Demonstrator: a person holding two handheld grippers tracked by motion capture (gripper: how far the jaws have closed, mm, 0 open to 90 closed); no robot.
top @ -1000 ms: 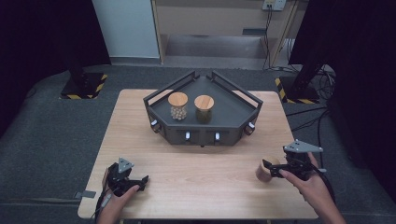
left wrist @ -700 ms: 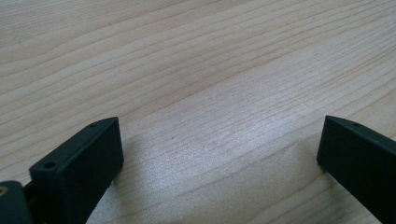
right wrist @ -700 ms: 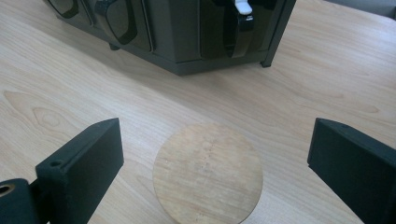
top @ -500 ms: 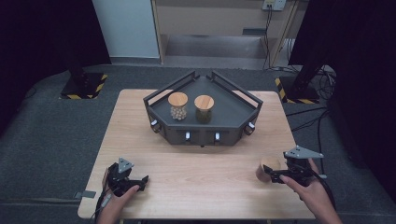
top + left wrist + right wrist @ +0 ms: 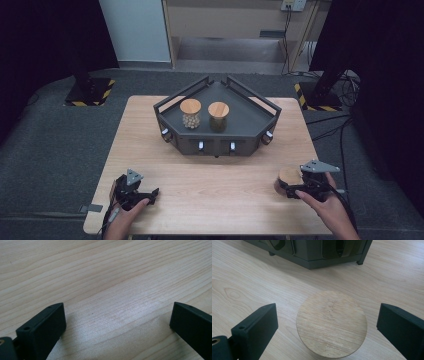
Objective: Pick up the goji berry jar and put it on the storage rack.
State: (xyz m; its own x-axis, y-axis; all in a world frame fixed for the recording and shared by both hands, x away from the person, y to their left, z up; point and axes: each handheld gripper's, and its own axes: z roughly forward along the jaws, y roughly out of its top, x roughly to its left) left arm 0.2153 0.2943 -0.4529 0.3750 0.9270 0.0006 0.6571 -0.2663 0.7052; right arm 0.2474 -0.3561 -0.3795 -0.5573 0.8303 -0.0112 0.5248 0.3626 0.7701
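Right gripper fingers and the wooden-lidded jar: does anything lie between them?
No. In the right gripper view the wooden-lidded jar stands between the open fingers of the right gripper, and bare table shows in the gap on each side.

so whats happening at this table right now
A person holds a tool in each hand at a wooden table. The right tool stands open around a wooden-lidded jar near the table's right edge, jaws either side but clear of the lid. The left tool sits open over bare wood. Two more lidded jars stand on the dark rack.
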